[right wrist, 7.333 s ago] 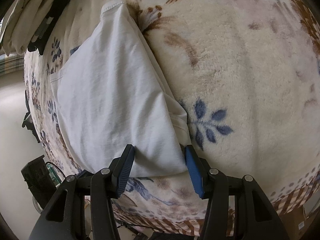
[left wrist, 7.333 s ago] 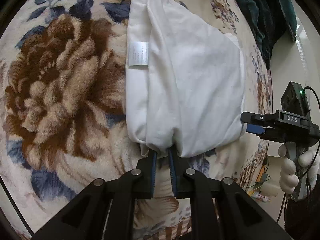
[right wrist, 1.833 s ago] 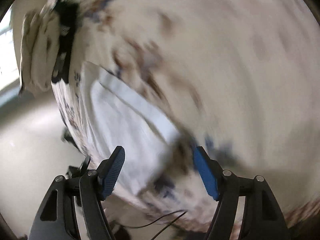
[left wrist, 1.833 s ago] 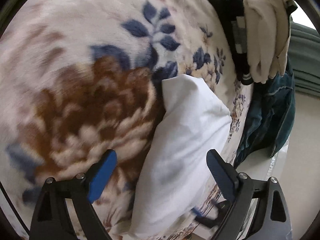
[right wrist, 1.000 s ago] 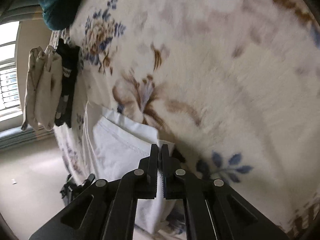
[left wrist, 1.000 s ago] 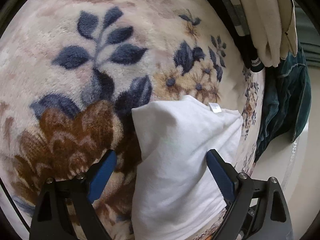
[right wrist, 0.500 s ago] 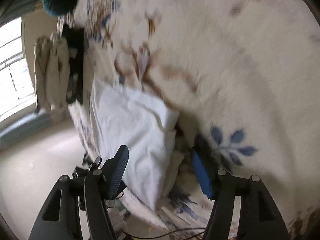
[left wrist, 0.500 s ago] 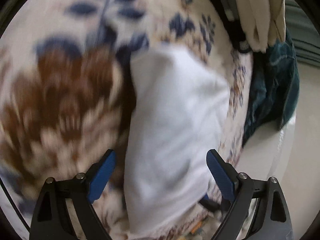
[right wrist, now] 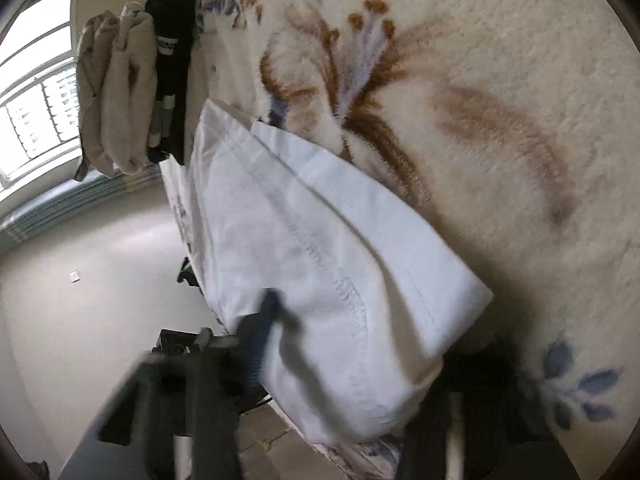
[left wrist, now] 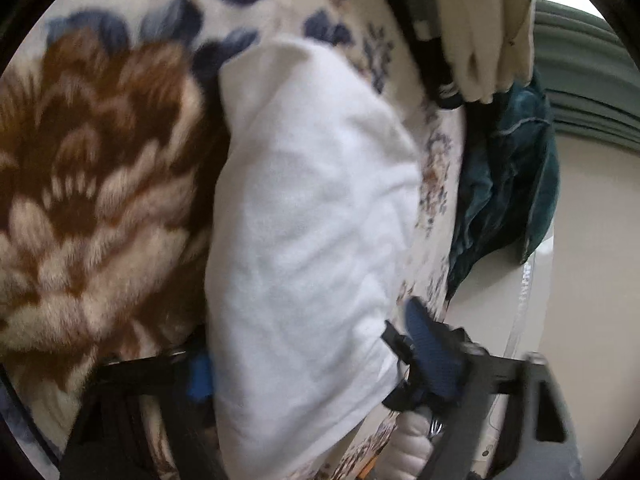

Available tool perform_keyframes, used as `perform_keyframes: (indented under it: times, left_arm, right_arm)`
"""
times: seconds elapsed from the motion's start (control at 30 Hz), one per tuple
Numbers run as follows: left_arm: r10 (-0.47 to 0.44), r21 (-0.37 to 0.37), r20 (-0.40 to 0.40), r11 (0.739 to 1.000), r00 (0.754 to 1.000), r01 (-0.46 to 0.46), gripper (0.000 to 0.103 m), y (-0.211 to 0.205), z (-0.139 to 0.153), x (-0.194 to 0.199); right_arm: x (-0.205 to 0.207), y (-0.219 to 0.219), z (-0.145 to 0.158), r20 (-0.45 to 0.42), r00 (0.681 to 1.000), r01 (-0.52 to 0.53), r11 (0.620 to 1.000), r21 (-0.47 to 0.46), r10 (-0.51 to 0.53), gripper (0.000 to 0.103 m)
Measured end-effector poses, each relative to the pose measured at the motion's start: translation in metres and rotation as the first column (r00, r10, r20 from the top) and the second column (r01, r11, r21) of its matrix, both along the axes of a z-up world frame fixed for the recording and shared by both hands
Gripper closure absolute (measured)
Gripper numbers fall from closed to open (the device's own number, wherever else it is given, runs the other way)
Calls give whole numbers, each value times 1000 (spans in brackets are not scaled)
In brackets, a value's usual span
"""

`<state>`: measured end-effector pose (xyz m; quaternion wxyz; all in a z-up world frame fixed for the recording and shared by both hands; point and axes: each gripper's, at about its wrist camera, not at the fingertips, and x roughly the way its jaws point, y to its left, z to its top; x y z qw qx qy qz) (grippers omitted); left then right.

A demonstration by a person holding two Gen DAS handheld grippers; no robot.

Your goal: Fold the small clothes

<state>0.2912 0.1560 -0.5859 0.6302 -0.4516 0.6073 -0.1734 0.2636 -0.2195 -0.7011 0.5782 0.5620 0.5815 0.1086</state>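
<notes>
The folded white garment (left wrist: 304, 240) lay on the floral blanket (left wrist: 92, 168), filling the gap between the wide-spread jaws of the left gripper (left wrist: 316, 364). The right gripper (right wrist: 360, 364) likewise straddled the garment's near end, jaws parted, gripping nothing. Beyond the jaws sat stacked beige and black clothes (right wrist: 124, 92).

Your left wrist camera looked close along its fingers over the white garment (left wrist: 304, 216) toward the bed edge. Your right wrist camera faced it from the opposite end. Both shared the beige stack (right wrist: 116, 92).
</notes>
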Motion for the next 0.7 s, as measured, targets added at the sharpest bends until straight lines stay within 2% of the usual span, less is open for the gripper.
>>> perform_keyframes:
  times: [0.03,0.07,0.1,0.2,0.37,0.53,0.7]
  left_arm:
    - [-1,1,7,1000,1000,1,56,0,2,1]
    - [-2,12,17,1000,1000,2,80,2,7,2]
    - [-2,22,29,1000,1000,1,83,3,12,4]
    - [-1,25,61,1000,998,-1,83,6,28,7]
    - [-22,39,127,999,992,17,84,10,70,25]
    - [-61,52,191,997,980,51,84,4,118,63]
    - [-94,61,269,995,958,80,84,-6,176,122]
  right_arm:
    - [0,0,3,3,1000,8,1000,-6,-8,77]
    - [0,1,6,8,1000,19,1000,-9,-19,79]
    - [-1,1,10,11,1000,27,1000,-14,-26,82]
    - [-1,2,27,27,998,51,998,-28,-50,85]
    - [5,5,65,65,996,65,997,-51,-62,86]
    - [26,5,115,127,989,79,995,-63,-71,87]
    - [68,-2,171,192,977,113,991,-65,-99,87]
